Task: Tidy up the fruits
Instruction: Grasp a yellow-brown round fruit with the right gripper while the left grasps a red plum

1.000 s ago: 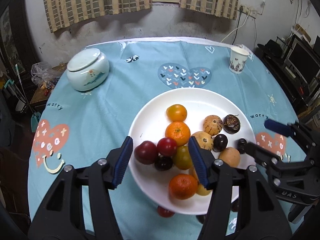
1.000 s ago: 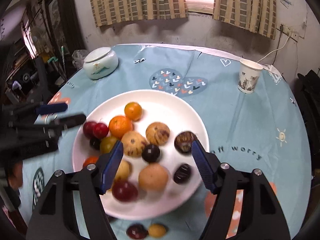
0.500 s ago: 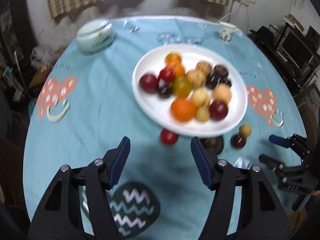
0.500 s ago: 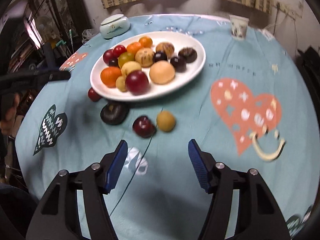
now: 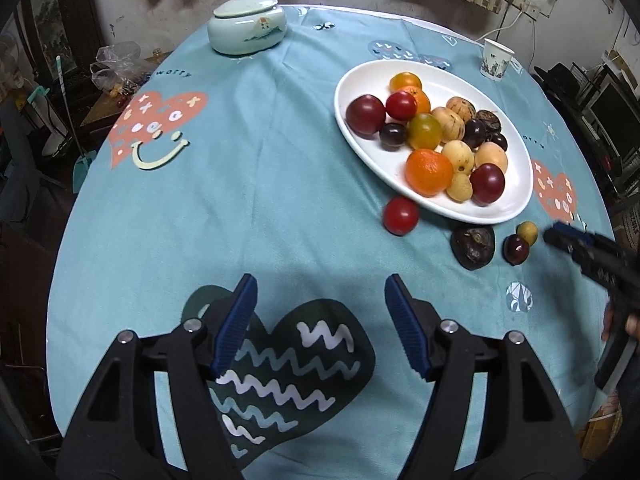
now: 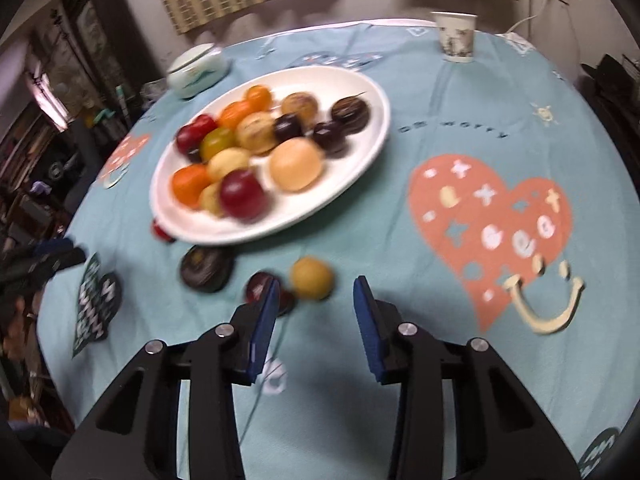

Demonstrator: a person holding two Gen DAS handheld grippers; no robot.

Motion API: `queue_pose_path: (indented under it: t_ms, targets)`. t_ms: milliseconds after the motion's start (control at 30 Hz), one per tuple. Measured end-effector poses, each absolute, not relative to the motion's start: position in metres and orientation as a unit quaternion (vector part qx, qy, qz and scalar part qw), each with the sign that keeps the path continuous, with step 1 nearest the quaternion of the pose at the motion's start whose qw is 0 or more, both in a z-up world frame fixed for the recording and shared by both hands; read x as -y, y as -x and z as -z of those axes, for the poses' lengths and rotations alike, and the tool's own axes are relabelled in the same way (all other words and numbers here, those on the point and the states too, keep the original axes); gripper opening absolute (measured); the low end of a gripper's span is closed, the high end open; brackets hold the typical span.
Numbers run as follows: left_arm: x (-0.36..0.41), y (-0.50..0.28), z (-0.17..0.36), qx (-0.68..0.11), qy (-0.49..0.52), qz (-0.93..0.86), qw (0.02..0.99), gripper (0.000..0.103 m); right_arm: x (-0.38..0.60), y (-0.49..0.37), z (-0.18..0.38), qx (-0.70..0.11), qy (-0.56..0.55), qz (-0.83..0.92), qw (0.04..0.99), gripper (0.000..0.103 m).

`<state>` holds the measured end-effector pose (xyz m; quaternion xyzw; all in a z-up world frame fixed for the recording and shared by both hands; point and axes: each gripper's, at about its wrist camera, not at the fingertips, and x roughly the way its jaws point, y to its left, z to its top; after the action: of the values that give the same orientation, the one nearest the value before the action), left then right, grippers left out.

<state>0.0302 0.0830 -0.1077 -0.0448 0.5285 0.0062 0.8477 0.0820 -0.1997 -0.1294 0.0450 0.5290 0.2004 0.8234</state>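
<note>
Teal cloth (image 5: 280, 184) printed with hearts covers the round table, and a white oval plate (image 5: 516, 200) sits on it, piled with fruit: oranges, red and dark plums, pale yellow pieces and a green-yellow tomato. Four fruits lie off the plate on the cloth, near its closest rim. A red tomato (image 5: 400, 215) sits just beside the rim, a dark wrinkled fruit (image 5: 473, 246) lies a little further out, and a dark red plum (image 5: 516, 249) touches or nearly touches a small yellow fruit (image 5: 527, 232).

In its own view the left gripper (image 5: 320, 328) hangs over a dark heart print with white zigzags. Its jaws are opening, nothing is between them, and it is well apart from the loose fruit.

From the right wrist view, which is blurred, the right gripper (image 6: 316, 322) points down at the cloth just short of the plum (image 6: 266, 288) and the yellow fruit (image 6: 312, 278). Its jaws are closing with only bare cloth between the blue pads; the plum sits partly behind the left pad, and whether it touches the pad I cannot tell.

A pale green lidded jar (image 5: 247, 24) and a paper cup (image 5: 496, 59) stand on the far side of the table.
</note>
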Motion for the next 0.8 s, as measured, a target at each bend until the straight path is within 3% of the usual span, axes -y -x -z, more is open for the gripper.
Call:
queue_pose_path:
  t_ms: [267, 467, 800]
  targets:
    - [-0.058, -0.032, 0.106, -0.531, 0.026, 0.024, 0.847, 0.070, 0.177, -0.094, 0.144, -0.544, 0.027, -0.204, 0.814, 0.040]
    - [-0.052, -0.037, 0.113, -0.541, 0.030, 0.029, 0.840, 0.071, 0.213, -0.075, 0.130, -0.527, -0.001, -0.210, 0.823, 0.040]
    - [-0.045, -0.037, 0.112, -0.546, 0.018, 0.035, 0.837, 0.073, 0.188, -0.088, 0.146, -0.526, 0.020, -0.224, 0.821, 0.040]
